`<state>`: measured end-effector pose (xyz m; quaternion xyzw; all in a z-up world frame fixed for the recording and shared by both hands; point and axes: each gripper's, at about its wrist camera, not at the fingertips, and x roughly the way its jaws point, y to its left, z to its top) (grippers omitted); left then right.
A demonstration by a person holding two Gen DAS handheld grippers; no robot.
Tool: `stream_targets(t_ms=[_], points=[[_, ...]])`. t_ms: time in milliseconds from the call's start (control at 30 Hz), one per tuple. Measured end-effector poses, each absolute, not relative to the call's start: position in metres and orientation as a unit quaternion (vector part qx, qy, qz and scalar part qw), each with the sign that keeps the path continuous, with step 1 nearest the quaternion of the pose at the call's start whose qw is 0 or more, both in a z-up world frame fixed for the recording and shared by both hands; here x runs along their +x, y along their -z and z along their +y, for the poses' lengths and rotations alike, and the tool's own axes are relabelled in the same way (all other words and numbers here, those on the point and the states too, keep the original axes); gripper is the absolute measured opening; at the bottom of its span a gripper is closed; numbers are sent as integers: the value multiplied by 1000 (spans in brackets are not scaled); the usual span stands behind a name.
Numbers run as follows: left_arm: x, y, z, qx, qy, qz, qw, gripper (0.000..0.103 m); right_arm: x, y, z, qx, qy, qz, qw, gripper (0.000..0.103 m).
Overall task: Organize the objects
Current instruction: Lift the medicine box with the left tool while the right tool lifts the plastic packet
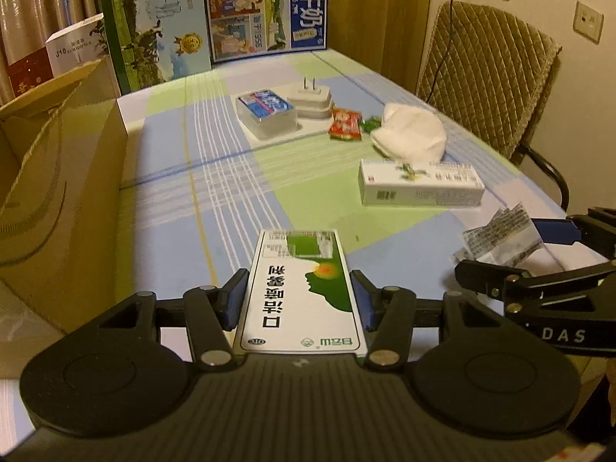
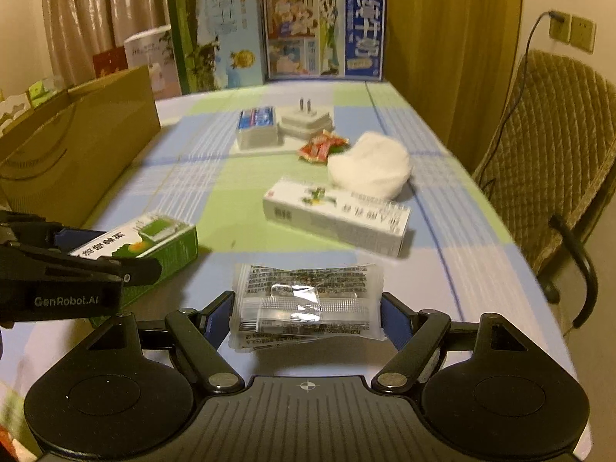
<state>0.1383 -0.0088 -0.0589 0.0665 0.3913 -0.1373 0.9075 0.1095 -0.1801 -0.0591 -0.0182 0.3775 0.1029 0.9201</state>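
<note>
My left gripper [image 1: 300, 281] is shut on a green and white medicine box [image 1: 304, 308], its pads pressing on the long sides, and holds it just above the checked tablecloth [image 1: 215, 177]. The right wrist view shows the same box [image 2: 154, 242] at the left, in the left gripper [image 2: 111, 254]. My right gripper [image 2: 307, 298] has its pads against the two ends of a clear printed packet [image 2: 308, 300]. In the left wrist view that packet [image 1: 500, 238] sits between the right gripper's fingers [image 1: 485, 273] at the right edge.
Further back lie a long white box [image 2: 338, 217], a white cloth [image 2: 369, 163], red snack packets [image 2: 321, 146], a white charger [image 2: 306, 121] and a clear case [image 2: 258, 129]. An open cardboard box [image 1: 57, 177] stands at the left. Milk cartons [image 1: 265, 11] line the back; a chair [image 1: 489, 81] stands right.
</note>
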Motion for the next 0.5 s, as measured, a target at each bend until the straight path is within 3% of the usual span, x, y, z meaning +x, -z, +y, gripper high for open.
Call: stream_targets(t_ms=[500], points=[[153, 85, -11, 64, 135, 423, 893, 51, 116, 71, -179, -15, -100, 393, 914, 76]])
